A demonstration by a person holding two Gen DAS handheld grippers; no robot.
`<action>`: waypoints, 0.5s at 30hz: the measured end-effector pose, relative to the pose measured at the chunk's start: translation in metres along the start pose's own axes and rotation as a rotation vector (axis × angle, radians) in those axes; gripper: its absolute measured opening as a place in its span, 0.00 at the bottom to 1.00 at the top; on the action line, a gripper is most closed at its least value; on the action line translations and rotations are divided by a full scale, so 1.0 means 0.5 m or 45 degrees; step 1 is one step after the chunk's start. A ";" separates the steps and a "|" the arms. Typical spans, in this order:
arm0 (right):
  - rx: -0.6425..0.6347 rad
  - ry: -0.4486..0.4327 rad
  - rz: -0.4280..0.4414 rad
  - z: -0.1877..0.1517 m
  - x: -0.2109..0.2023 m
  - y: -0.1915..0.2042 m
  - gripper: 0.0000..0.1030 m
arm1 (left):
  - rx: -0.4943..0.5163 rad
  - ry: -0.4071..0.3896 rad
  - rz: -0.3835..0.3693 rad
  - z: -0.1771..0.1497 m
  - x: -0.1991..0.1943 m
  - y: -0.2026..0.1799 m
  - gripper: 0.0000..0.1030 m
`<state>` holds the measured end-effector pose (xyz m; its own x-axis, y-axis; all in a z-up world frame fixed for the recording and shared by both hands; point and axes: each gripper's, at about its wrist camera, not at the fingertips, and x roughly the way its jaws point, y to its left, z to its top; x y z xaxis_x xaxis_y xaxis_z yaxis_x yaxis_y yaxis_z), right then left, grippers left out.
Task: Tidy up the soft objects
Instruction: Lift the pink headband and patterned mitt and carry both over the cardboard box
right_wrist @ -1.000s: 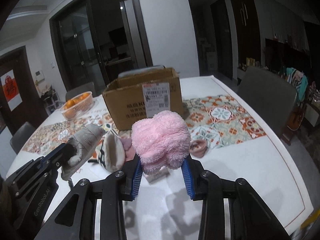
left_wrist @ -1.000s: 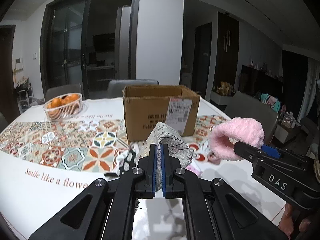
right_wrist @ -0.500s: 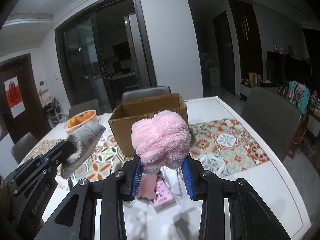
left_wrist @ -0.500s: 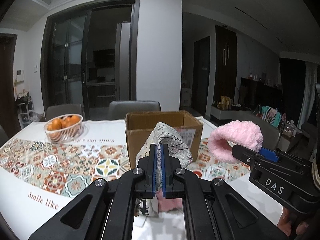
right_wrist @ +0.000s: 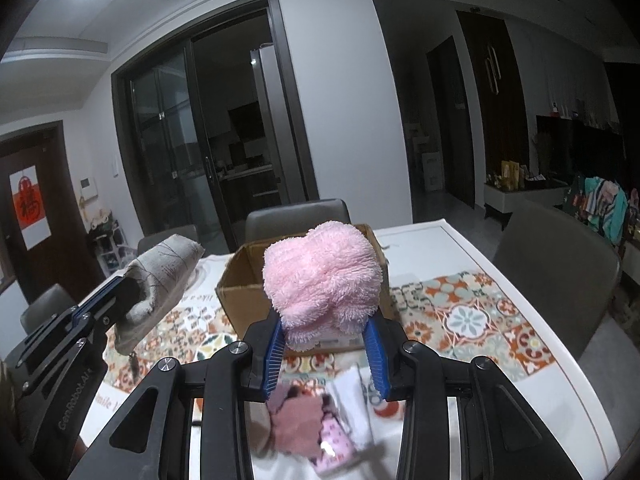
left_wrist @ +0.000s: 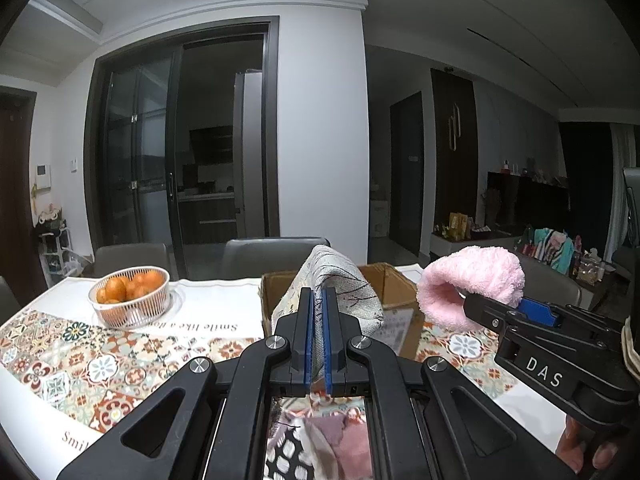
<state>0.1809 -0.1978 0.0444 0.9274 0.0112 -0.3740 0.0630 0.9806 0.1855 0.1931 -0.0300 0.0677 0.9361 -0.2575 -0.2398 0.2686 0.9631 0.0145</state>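
My left gripper (left_wrist: 317, 340) is shut on a grey linen pouch (left_wrist: 340, 288) and holds it in the air in front of the open cardboard box (left_wrist: 394, 284). The pouch also shows in the right wrist view (right_wrist: 160, 280). My right gripper (right_wrist: 326, 344) is shut on a fluffy pink sock (right_wrist: 324, 276), held high in front of the same box (right_wrist: 244, 276). The sock shows at the right of the left wrist view (left_wrist: 472, 288). Several more soft items, pink and patterned, lie on the table below both grippers (right_wrist: 320, 428).
A white basket of oranges (left_wrist: 130, 296) stands at the table's far left. The table has a patterned tile runner (left_wrist: 80, 360). Grey chairs (right_wrist: 560, 272) stand around the table. The table's right edge (right_wrist: 568, 368) is close.
Both grippers have risen with their loads, so the box and table sit lower in view. The grips have not changed.
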 end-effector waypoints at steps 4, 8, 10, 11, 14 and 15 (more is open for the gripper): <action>-0.005 -0.019 0.005 0.021 0.032 0.002 0.36 | 0.008 -0.020 0.004 0.014 0.031 0.006 0.06; -0.008 -0.029 0.015 0.033 0.057 0.003 0.36 | 0.019 -0.039 0.001 0.024 0.060 0.009 0.06; -0.014 -0.037 0.016 0.043 0.073 0.005 0.36 | 0.028 -0.049 -0.001 0.030 0.075 0.009 0.06; -0.016 -0.043 0.015 0.048 0.080 0.005 0.36 | 0.031 -0.053 -0.003 0.032 0.083 0.009 0.06; -0.020 -0.053 0.017 0.061 0.101 0.004 0.36 | 0.039 -0.064 -0.005 0.038 0.104 0.007 0.06; -0.021 -0.056 0.017 0.064 0.107 0.004 0.36 | 0.042 -0.067 -0.004 0.040 0.113 0.006 0.06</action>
<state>0.2423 -0.2015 0.0539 0.9433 0.0165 -0.3314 0.0443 0.9836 0.1749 0.2513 -0.0430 0.0736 0.9455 -0.2654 -0.1884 0.2785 0.9593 0.0459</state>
